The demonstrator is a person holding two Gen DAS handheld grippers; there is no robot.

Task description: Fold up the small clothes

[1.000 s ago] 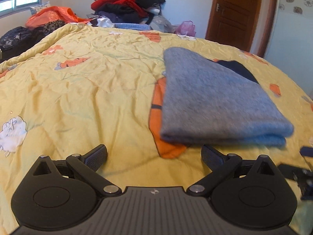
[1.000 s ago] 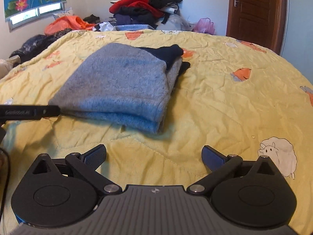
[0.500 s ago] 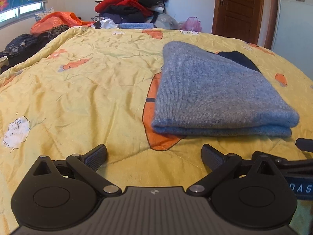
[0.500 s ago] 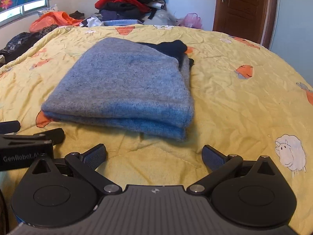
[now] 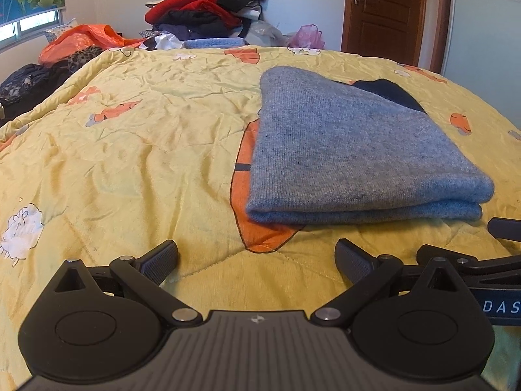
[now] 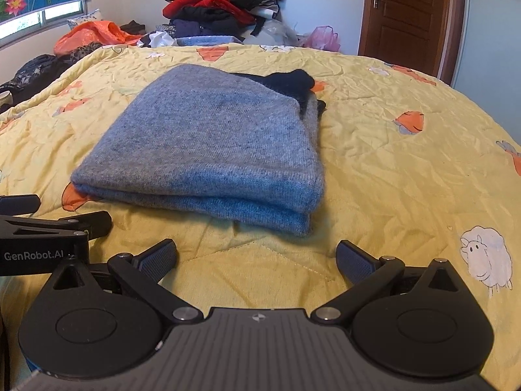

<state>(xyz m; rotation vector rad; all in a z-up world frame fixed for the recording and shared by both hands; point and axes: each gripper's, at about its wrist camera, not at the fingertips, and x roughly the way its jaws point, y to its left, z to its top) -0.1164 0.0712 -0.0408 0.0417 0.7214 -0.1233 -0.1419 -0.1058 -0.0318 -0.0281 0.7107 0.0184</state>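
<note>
Grey-blue knit garment (image 5: 355, 156) is seen folded flat on the yellow quilt (image 5: 130, 150), a dark navy piece (image 6: 286, 79) poking out at its far edge. Just short of the garment's near fold, the left gripper (image 5: 257, 260) and right gripper (image 6: 257, 259) are held side by side — fingers spread wide, nothing gripped, not touching the garment. Beyond the garment's far side a clothes pile (image 5: 202, 16) is stacked against the wall.

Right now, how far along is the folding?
Done: the grey sweater lies folded in layers on the yellow quilt, a dark part sticking out at its far end. In hand: nothing; the left gripper and right gripper are both open and short of it. Left: the clothes pile behind the bed looks unfolded.
</note>
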